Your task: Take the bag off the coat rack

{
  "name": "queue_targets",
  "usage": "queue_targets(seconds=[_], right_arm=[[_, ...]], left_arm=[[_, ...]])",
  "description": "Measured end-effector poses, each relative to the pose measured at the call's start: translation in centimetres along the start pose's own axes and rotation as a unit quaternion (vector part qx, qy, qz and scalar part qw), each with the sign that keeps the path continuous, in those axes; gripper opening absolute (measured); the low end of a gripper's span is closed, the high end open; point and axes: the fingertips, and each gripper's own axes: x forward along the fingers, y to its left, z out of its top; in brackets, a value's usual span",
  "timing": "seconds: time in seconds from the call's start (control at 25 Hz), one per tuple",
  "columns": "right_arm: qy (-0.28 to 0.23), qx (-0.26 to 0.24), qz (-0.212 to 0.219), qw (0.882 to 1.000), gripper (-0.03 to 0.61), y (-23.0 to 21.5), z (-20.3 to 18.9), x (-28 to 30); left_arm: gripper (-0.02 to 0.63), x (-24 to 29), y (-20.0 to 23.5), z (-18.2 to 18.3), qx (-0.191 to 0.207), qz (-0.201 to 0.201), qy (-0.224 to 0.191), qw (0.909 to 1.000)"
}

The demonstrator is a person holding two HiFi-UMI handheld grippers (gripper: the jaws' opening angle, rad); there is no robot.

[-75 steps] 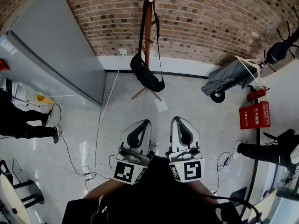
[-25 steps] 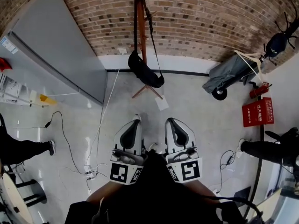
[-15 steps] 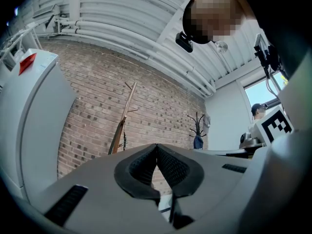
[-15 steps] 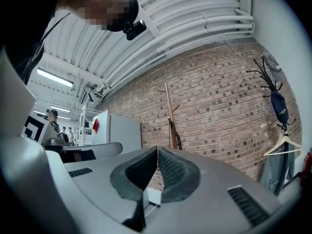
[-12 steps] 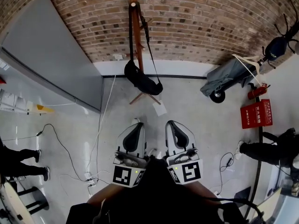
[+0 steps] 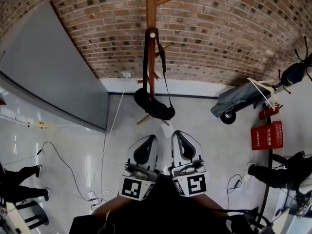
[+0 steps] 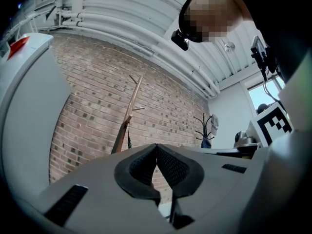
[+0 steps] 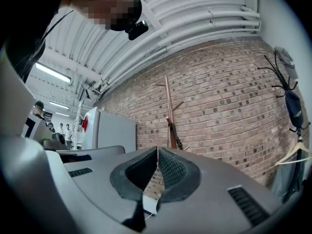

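A black bag hangs by its long strap from a peg on the wooden coat rack, against the brick wall. The rack's pole stands ahead in the left gripper view, and the rack with the strap shows in the right gripper view. My left gripper and right gripper are side by side below the bag, well short of it. Both are shut, tips touching, with nothing between them.
A grey panel leans at the left. White cables trail across the floor. A paper sheet lies near the rack's foot. At the right sit a grey cart, a red box and another black rack. People's feet show at both edges.
The view has tilted up and closer to the rack, so more of its pole shows. Both grippers have edged forward towards the bag, still shut.
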Motion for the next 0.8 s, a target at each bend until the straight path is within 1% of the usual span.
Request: queue_targets(seconds=[0.16,0.4,0.56,0.68,0.8], right_arm=[[0.006,0.001,-0.009,1.000,0.020,-1.2,0.6,4.2],[0.015,0.003,-0.009,1.000,0.020,-1.7,0.6,10.1],[0.005,-0.001,-0.017,1.000,0.020,-1.7,1.0,13.6],[-0.006,-0.006,-0.029,1.000,0.020,-1.6,1.1,16.0],[-0.004,-0.006,-0.033,0.999,0.020,-1.3,0.7,18.1]], left_arm=[[0.017,3.1,2.8,1.0,-0.003,-0.002,-0.007,1.0000],[0.018,6.6,7.4,1.2,-0.011,-0.004,0.003,0.9999],[0.018,8.0,10.2,1.0,0.000,-0.016,0.022,0.9996],[0.017,8.7,12.6,1.3,0.001,-0.017,0.023,0.9996],[0.017,9.5,14.6,1.6,0.001,-0.020,0.019,0.9996]])
